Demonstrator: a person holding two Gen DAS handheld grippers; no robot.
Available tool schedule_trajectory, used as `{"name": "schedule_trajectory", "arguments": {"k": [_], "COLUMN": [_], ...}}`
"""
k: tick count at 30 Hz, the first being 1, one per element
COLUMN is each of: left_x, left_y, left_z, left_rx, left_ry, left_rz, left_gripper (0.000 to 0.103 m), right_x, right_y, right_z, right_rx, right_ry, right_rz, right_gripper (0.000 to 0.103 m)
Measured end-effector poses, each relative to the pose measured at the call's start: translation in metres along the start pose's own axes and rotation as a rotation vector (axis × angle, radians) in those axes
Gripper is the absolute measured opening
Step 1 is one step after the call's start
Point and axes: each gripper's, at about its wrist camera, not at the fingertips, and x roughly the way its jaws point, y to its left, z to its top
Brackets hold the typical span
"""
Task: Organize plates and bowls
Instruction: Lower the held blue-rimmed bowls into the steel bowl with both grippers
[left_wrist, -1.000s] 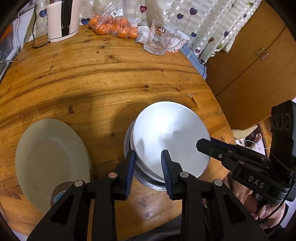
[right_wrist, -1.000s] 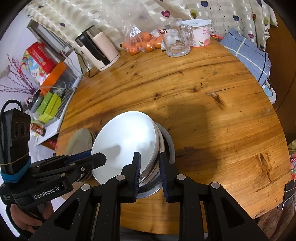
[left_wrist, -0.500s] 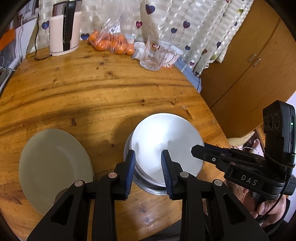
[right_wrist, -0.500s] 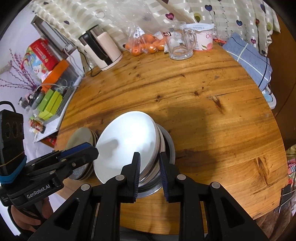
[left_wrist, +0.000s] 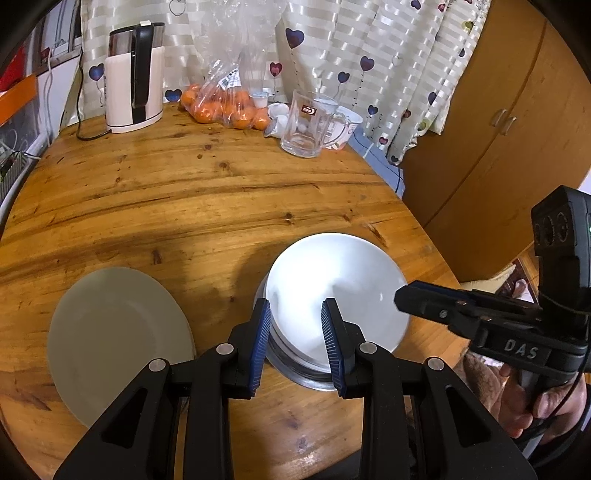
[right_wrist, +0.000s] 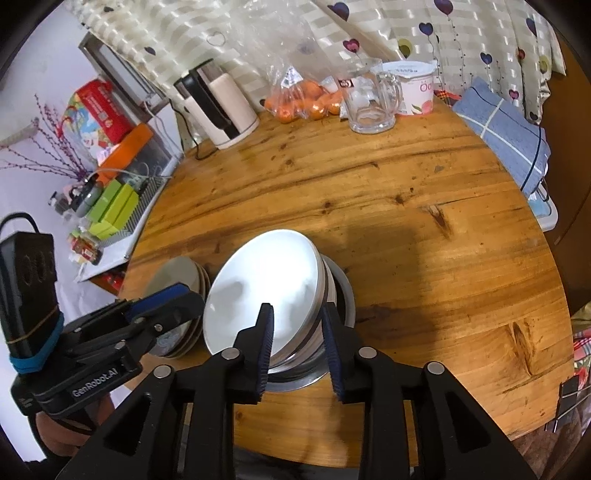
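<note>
A white plate (right_wrist: 269, 291) is being tilted atop bowls nested in a metal bowl (right_wrist: 332, 354) on the table (right_wrist: 424, 236), straddled by the opening right gripper (right_wrist: 297, 347) and the part-open, empty left gripper (left_wrist: 295, 343).

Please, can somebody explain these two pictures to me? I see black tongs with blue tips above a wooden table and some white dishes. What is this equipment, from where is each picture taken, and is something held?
A person holds one hand-held gripper in each hand; each carries a wide-angle camera looking along its two fingers. One picture comes from the left gripper, the other from the right gripper. On the round wooden table a stack of white bowls sits in a metal basin, with a stack of plates beside it. At the back stand a kettle, a bag of oranges and a glass mug. The right gripper's jaws are opening around the bowl rim; neither gripper grips anything.
</note>
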Motion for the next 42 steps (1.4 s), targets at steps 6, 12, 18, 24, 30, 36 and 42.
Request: {"name": "schedule_trajectory", "arguments": {"k": [6, 12, 18, 24, 30, 36, 42], "left_x": [-0.003, -0.007, -0.012, -0.015, -0.015, -0.019, -0.018], "left_y": [0.000, -0.004, -0.005, -0.004, -0.004, 0.003, 0.016], "left_z": [-0.004, -0.010, -0.014, -0.019, -0.019, -0.030, -0.035], "left_rx": [0.002, 0.024, 0.027, 0.029, 0.028, 0.015, -0.036], "left_ry": [-0.017, -0.034, -0.049, -0.054, -0.054, -0.061, -0.049], "left_rz": [0.013, 0.015, 0.016, 0.012, 0.012, 0.003, -0.043], "left_gripper": [0.030, 0.030, 0.030, 0.030, 0.030, 0.030, 0.030], "right_x": [-0.006, -0.009, -0.012, -0.018, -0.020, -0.021, -0.024], "right_y": [-0.001, 0.003, 0.007, 0.009, 0.010, 0.009, 0.002], "right_z": [-0.001, -0.005, -0.008, -0.012, -0.016, -0.018, -0.022], "right_rx": [-0.004, -0.030, -0.050, -0.080, -0.088, -0.079, -0.067], "right_ry": [-0.017, -0.034, -0.042, -0.053, -0.056, -0.051, -0.054], "right_rz": [0.010, 0.032, 0.036, 0.014, 0.013, 0.018, 0.040], "right_gripper": [0.034, 0.048, 0.049, 0.049, 0.049, 0.049, 0.048]}}
